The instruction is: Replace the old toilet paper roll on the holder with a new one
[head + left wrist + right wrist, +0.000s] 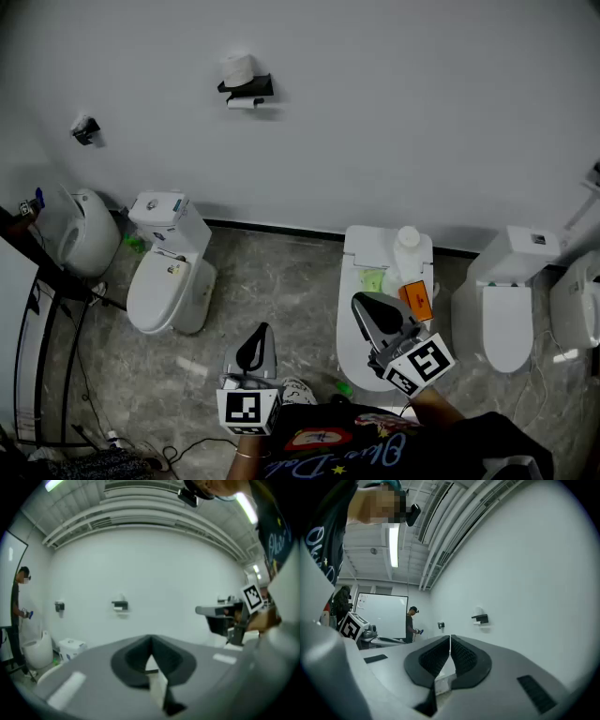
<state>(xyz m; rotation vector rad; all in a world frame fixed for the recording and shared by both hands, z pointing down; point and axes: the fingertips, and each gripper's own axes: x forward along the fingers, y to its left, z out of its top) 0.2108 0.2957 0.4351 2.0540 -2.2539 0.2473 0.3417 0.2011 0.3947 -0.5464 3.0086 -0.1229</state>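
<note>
A black toilet paper holder [247, 89] is fixed high on the white wall, with a white roll [240, 67] resting on top of it. It also shows far off in the left gripper view, as the holder [120, 605], and in the right gripper view, as the holder [480, 618]. My left gripper [259, 336] is shut and empty, held low over the floor, far from the wall. My right gripper [366, 305] is shut and empty too, hovering above a toilet lid. The jaws meet in both gripper views: the left gripper [151, 641] and the right gripper [450, 638].
Several white toilets stand along the wall, one [169, 272] at left and one [389, 309] under my right gripper. Its lid carries a white bottle [408, 251], an orange box [418, 298] and a green item [373, 280]. A second small wall fitting [85, 129] is further left. A person [411, 623] stands by a whiteboard.
</note>
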